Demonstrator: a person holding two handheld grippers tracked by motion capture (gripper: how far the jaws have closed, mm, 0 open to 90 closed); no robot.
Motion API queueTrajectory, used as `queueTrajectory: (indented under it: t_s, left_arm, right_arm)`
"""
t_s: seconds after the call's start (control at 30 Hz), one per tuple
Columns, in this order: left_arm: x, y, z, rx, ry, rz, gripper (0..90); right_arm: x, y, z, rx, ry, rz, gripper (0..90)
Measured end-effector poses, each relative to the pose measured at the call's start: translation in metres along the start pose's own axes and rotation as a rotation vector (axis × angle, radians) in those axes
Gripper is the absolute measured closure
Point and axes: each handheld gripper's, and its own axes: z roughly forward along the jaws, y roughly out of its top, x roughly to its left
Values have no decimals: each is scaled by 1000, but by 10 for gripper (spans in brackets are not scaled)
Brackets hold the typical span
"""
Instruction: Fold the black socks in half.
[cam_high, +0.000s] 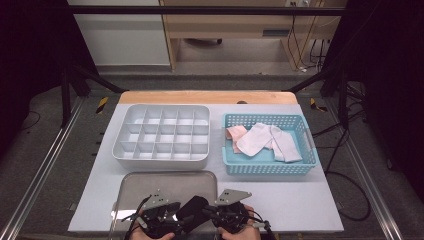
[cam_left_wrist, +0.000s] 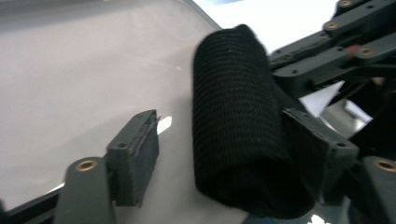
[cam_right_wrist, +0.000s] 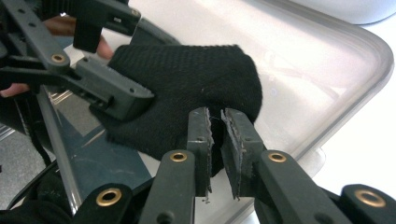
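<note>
A rolled black sock (cam_high: 192, 209) hangs between my two grippers over the near part of a grey tray (cam_high: 150, 182). In the left gripper view the sock (cam_left_wrist: 233, 107) lies between the jaws of my left gripper (cam_left_wrist: 229, 149). It leans on the right pad while the left pad (cam_left_wrist: 140, 149) stands clear of it, so that gripper is open. My right gripper (cam_right_wrist: 215, 126) has its jaws almost together, pinching the near edge of the sock (cam_right_wrist: 187, 84). From above, the left gripper (cam_high: 177, 216) and right gripper (cam_high: 207, 212) face each other.
A white divided organiser (cam_high: 162, 135) stands behind the tray. To its right, a blue basket (cam_high: 270, 167) holds white socks (cam_high: 262, 140) and a pink one (cam_high: 235, 132). The tray's rounded rim (cam_right_wrist: 369, 56) lies close to my right gripper. Bare white mat (cam_high: 300, 200) lies to the right.
</note>
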Motion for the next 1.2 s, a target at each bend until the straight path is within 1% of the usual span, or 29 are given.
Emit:
queueTrajectory:
  t_s: [0.1, 0.23, 0.33, 0.4, 0.57, 0.67, 0.7, 0.8, 0.97, 1.0, 1.03, 1.07, 1.13, 1.2]
  left_arm:
    - [-4, 0, 1, 0, -45, -9, 422]
    - [-8, 2, 2, -6, -48, -21, 502]
    - [-9, 5, 1, -16, -47, -39, 589]
    - [-10, 8, 1, -20, -40, -32, 637]
    - [-14, 17, -1, -23, -24, 0, 671]
    - [-14, 23, -6, -41, -16, 21, 677]
    - [-14, 25, -7, -44, -12, 26, 678]
    - [-12, 31, -12, -66, 7, 41, 678]
    - [-8, 43, -19, -98, 35, 61, 678]
    - [-7, 46, -21, -106, 42, 65, 678]
    - [-7, 48, -22, -111, 48, 68, 678]
    - [-6, 50, -24, -117, 55, 73, 678]
    - [-4, 53, -26, -127, 58, 74, 678]
    - [-2, 56, -27, -135, 72, 80, 677]
  right_arm:
    - [-1, 0, 1, -3, -4, 5, 822]
    - [-1, 0, 1, -4, -12, 1, 834]
    - [-2, 0, 1, -5, -14, 2, 835]
    - [-2, 0, 1, -3, -15, 9, 835]
    - [-5, 3, -2, -24, -21, 7, 819]
    - [-10, 6, -10, -72, -27, 15, 792]
    - [-13, 8, -15, -96, -41, 17, 785]
    - [-22, 10, -26, -143, -75, 28, 765]
    - [-44, 8, -48, -195, -175, 50, 705]
    - [-49, 7, -52, -203, -199, 52, 682]
    - [-54, 4, -57, -205, -220, 68, 666]
    - [-58, 2, -61, -208, -232, 74, 653]
    - [-67, -3, -70, -216, -277, 92, 620]
    - [-72, -8, -77, -215, -306, 106, 595]
